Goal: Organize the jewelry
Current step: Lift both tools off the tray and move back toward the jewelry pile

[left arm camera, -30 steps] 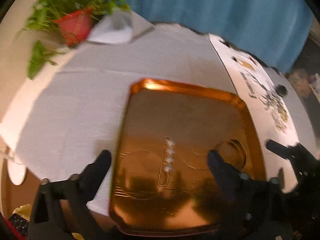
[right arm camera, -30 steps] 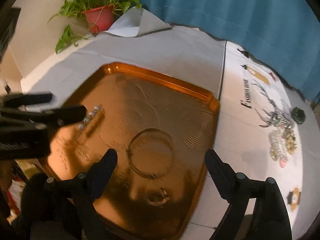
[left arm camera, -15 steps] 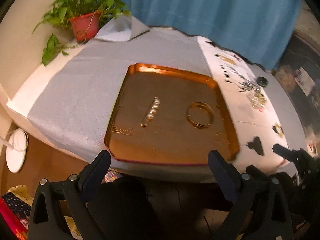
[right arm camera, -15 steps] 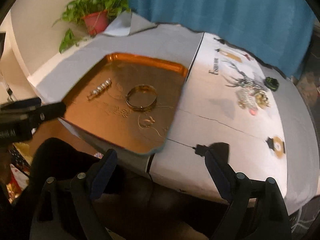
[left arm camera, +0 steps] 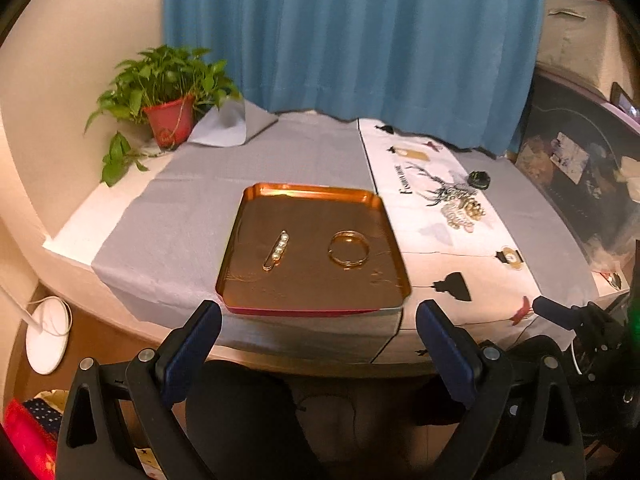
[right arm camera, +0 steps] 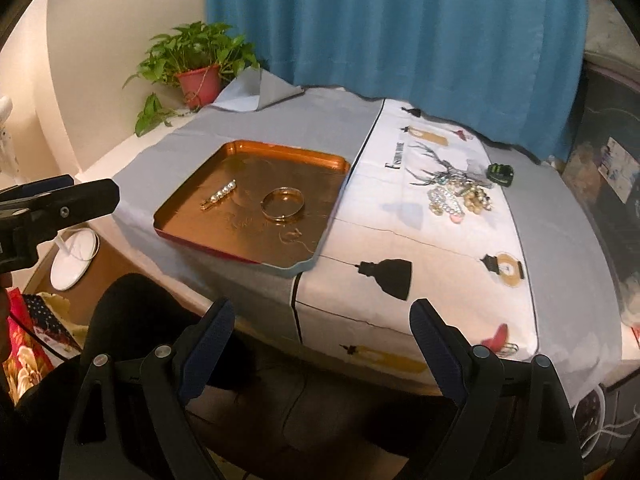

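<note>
A copper tray [left arm camera: 308, 194] [right arm camera: 244, 148] lies on the table near its front edge. In it lie a pearl hair clip [left arm camera: 277, 251] [right arm camera: 220, 195], a gold bangle [left arm camera: 349, 249] [right arm camera: 282, 203] and a thin chain with a small pendant [right arm camera: 295, 235]. A pile of loose jewelry [left arm camera: 464, 209] [right arm camera: 458, 196] lies on the white printed cloth to the right. My left gripper [left arm camera: 318, 350] is open and empty, held off the table's front edge. My right gripper [right arm camera: 320, 344] is open and empty, also off the front edge.
A potted plant [left arm camera: 168, 120] [right arm camera: 198, 80] stands at the back left corner. A small dark green object [left arm camera: 479, 179] [right arm camera: 501, 171] sits behind the jewelry pile. A blue curtain [left arm camera: 360, 40] hangs behind. A white lamp base [left arm camera: 46, 338] rests on the floor at left.
Both grippers have pulled back and up from over the tray to beyond the table's front edge. The whole table has come into view. Both stay open and empty.
</note>
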`<state>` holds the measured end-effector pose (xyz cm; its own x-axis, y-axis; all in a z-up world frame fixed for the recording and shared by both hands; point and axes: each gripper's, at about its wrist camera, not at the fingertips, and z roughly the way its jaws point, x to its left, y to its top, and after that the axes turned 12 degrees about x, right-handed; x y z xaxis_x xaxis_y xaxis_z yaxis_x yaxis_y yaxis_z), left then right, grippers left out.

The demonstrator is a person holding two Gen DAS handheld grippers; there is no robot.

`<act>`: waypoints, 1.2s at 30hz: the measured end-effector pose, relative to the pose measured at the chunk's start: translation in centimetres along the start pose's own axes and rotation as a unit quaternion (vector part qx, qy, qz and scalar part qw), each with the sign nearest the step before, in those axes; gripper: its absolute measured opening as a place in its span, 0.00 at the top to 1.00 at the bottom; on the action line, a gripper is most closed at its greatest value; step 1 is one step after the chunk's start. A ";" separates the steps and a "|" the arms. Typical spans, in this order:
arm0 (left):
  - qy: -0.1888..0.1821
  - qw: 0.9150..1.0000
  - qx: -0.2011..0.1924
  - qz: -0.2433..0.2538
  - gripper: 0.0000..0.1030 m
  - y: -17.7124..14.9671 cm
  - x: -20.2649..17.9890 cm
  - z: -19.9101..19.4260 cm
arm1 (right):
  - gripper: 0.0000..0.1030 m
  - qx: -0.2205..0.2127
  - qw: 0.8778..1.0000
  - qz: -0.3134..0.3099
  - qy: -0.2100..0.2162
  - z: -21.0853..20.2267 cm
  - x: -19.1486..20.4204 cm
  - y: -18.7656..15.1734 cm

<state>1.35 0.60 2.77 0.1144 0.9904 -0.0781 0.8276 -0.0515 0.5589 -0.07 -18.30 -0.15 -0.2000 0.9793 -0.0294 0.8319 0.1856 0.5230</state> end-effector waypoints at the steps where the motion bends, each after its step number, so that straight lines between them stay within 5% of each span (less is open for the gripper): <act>1: 0.000 1.000 -0.004 0.001 0.06 -0.2 -0.3 -0.5 | 0.13 -0.004 1.000 0.002 0.000 -0.4 -0.1 -0.2; 16: 0.019 0.999 -0.031 0.037 0.03 -2.5 -3.3 -3.7 | 0.13 -0.032 0.999 0.029 0.010 -3.5 -1.7 -3.4; 36: 0.008 0.999 0.005 0.035 0.01 -1.6 -4.6 -0.9 | 0.13 -0.009 0.997 0.074 0.011 -1.4 -5.4 -4.0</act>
<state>-1.04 -3.80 2.98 0.1633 0.9862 -0.0268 0.8240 -0.1214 0.5535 -3.06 -24.49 -0.95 -0.0871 0.9939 0.0678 0.8439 0.0375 0.5352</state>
